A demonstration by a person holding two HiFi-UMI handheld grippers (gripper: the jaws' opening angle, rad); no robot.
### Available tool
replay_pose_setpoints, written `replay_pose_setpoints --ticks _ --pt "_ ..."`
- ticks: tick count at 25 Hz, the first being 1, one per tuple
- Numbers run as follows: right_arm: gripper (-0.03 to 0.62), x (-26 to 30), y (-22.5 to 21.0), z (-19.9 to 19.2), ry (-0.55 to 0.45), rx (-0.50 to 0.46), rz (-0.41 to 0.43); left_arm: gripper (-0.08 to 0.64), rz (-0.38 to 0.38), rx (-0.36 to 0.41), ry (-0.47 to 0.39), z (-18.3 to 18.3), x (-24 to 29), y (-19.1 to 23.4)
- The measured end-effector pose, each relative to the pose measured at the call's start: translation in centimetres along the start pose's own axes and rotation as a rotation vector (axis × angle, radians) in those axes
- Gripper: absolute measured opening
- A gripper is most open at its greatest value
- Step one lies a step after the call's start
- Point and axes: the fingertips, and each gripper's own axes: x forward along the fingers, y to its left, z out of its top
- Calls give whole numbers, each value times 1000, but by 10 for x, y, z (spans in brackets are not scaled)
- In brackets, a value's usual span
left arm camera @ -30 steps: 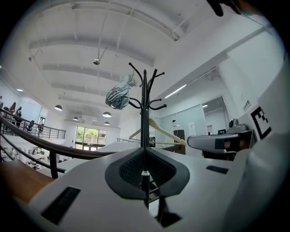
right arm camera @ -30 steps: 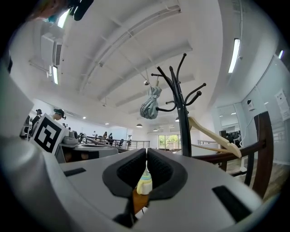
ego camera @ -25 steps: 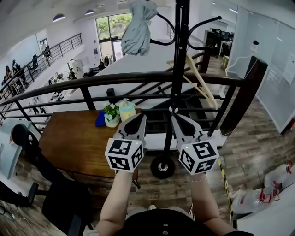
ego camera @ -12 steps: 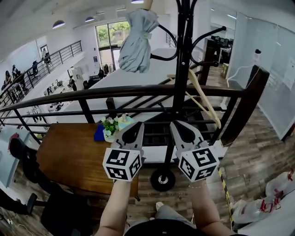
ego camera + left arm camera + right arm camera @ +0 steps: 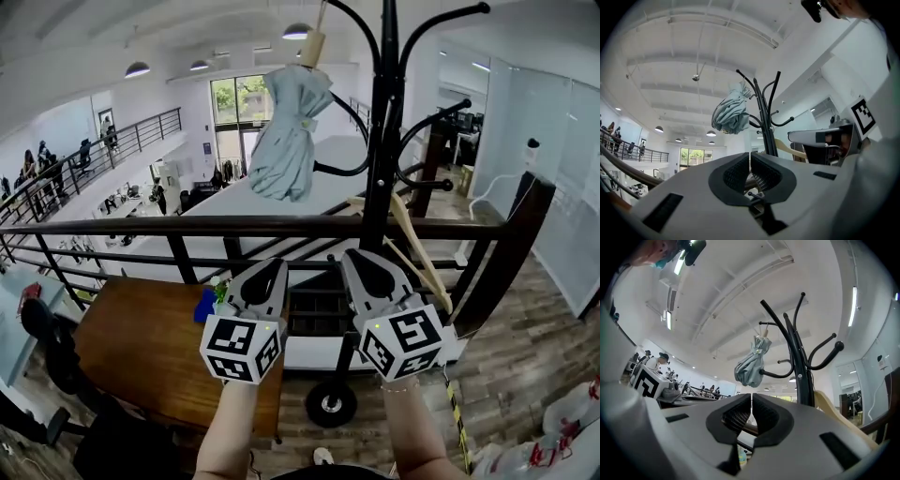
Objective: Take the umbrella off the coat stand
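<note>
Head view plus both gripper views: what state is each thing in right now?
umbrella: folded shut, hanging from a hook of the coat stand, untouched
coat stand: upright, behind the railing
wooden hanger: hanging tilted on the stand
left gripper: jaws together, empty, below the umbrella
right gripper: jaws together, empty, below the umbrella

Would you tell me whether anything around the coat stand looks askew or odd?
Only the wooden hanger looks askew: it slants steeply beside the coat stand instead of hanging level. The umbrella hangs tidily from its hook.
</note>
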Motion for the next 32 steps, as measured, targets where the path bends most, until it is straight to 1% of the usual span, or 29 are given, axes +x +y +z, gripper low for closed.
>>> replay_pose_setpoints --ticks 6,10,14,17,23,26,29,32 --pt "31 20 4 34 -60 -63 33 20 -14 48 -73 37 12 6" --pt "31 29 2 62 -112 -105 40 20 -7 92 -136 71 16 14" --pt "31 35 0 82 -150 -134 39 20 -6 122 -178 96 18 19" --pt "31 40 -1 89 -160 -144 35 20 -15 134 -201 109 21 21" --pt "31 48 -2 98 -179 -149 35 21 -7 165 -243 133 25 30" --pt "31 51 -3 107 -195 -161 30 21 -8 193 -255 147 31 32" --pt "31 56 -4 116 -214 -176 32 21 -26 209 -265 162 40 35" --pt "31 59 -7 120 -224 -181 27 21 -16 231 -284 178 47 41"
